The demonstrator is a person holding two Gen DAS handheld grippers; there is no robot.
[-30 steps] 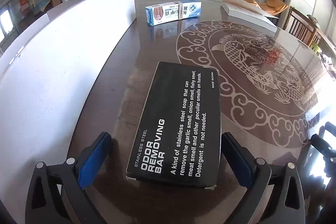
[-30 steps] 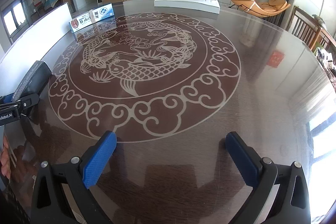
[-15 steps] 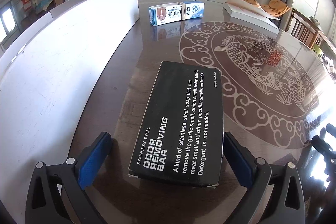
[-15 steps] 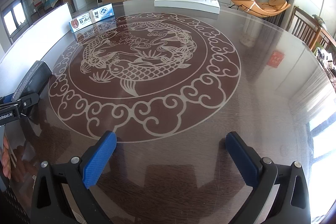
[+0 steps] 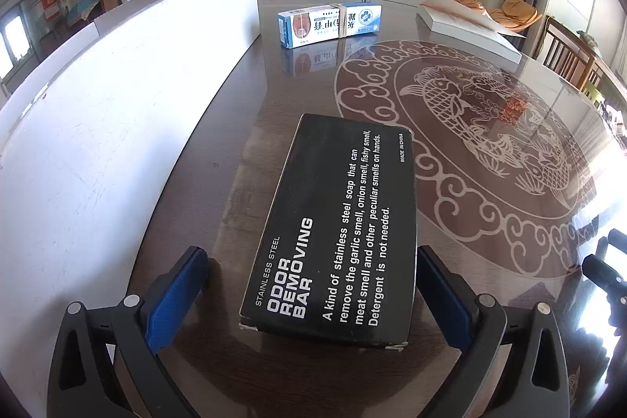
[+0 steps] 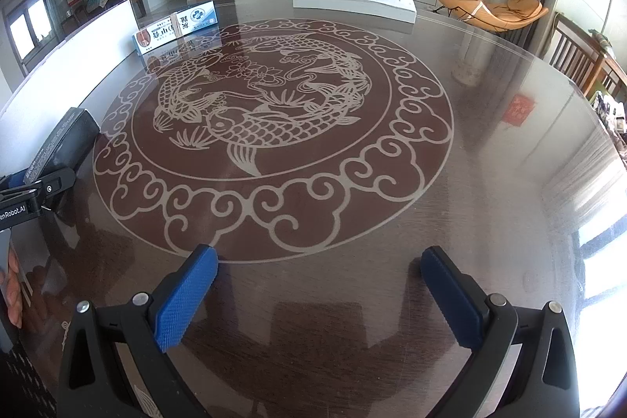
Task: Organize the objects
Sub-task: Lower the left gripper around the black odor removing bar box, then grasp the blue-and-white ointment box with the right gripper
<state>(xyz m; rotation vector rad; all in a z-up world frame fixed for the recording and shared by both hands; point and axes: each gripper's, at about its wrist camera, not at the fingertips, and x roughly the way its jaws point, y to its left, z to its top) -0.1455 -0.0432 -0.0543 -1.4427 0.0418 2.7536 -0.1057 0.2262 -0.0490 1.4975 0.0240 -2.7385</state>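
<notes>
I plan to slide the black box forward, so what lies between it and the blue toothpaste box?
Only bare table, seen in the left wrist view, between black box and toothpaste box.

Ahead of the right tongs (image 6: 313,288) the glossy worktop (image 6: 490,151) lies bare across its whole fish medallion, open to pass. On the left side a long white panel (image 5: 117,96) walls the edge. The black box (image 5: 337,230) fills the gap between the spread left tongs (image 5: 309,285), with a strip of room on each side; the blue-and-white carton (image 5: 329,24) lies well beyond, a flat white box (image 6: 352,0) at the far rim
</notes>
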